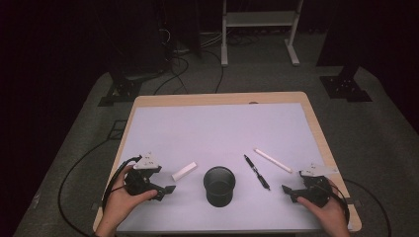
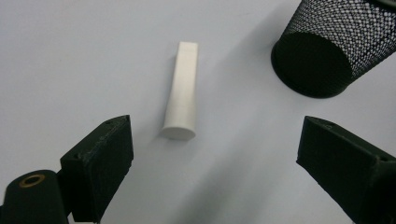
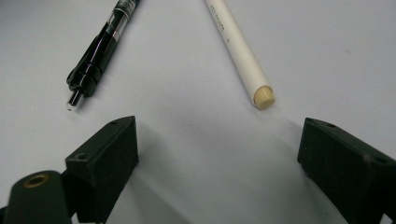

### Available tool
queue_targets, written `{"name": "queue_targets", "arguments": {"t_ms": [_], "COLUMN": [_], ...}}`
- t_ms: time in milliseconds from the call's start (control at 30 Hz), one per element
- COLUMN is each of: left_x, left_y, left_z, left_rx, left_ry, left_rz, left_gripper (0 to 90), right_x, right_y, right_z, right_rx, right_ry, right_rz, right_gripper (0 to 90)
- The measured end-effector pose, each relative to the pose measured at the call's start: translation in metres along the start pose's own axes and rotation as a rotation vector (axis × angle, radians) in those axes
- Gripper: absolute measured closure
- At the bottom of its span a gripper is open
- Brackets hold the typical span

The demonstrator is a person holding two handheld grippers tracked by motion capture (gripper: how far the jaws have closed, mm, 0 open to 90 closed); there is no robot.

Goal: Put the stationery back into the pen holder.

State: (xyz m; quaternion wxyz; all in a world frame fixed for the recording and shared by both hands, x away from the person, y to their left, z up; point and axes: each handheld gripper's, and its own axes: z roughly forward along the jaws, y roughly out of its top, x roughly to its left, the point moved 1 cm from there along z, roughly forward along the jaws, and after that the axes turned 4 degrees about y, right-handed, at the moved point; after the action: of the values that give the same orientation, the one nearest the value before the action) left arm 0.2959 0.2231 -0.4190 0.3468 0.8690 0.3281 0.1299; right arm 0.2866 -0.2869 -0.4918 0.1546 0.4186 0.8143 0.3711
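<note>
A black mesh cup (image 1: 219,185) stands near the front middle of the white mat; its base and wall also appear in the left gripper view (image 2: 322,51). A short white tube (image 1: 184,171) (image 2: 182,91) lies left of the cup, just ahead of my open left gripper (image 1: 167,192) (image 2: 215,161). A black pen (image 1: 257,172) (image 3: 100,49) and a long white pen (image 1: 272,160) (image 3: 240,53) lie right of the cup, side by side but apart. My right gripper (image 1: 290,193) (image 3: 217,163) stands open near both pens' near ends, holding nothing.
The white mat covers a wooden table (image 1: 316,128), with the far half of the mat bare. Cables (image 1: 79,168) trail off the table's left side. Beyond the table stand a white frame (image 1: 259,29) and black stand feet (image 1: 346,86) on grey floor.
</note>
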Motion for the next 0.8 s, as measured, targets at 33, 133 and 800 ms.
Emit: {"name": "queue_targets", "arguments": {"t_ms": [33, 133, 800], "left_x": [0.000, 0.004, 0.023], "left_y": [0.000, -0.008, -0.049], "left_z": [0.000, -0.001, 0.014], "left_rx": [0.000, 0.002, -0.013], "left_ry": [0.000, 0.017, 0.098], "left_rz": [0.000, -0.006, 0.018], "left_gripper": [10.0, 10.0, 10.0], "right_x": [0.000, 0.000, 0.000], "right_y": [0.000, 0.000, 0.001], "right_z": [0.000, 0.000, 0.000], "right_rx": [0.000, 0.001, 0.005], "right_ry": [0.000, 0.000, -0.002], "right_rz": [0.000, 0.000, 0.001], "right_gripper": [11.3, 11.2, 11.3]}}
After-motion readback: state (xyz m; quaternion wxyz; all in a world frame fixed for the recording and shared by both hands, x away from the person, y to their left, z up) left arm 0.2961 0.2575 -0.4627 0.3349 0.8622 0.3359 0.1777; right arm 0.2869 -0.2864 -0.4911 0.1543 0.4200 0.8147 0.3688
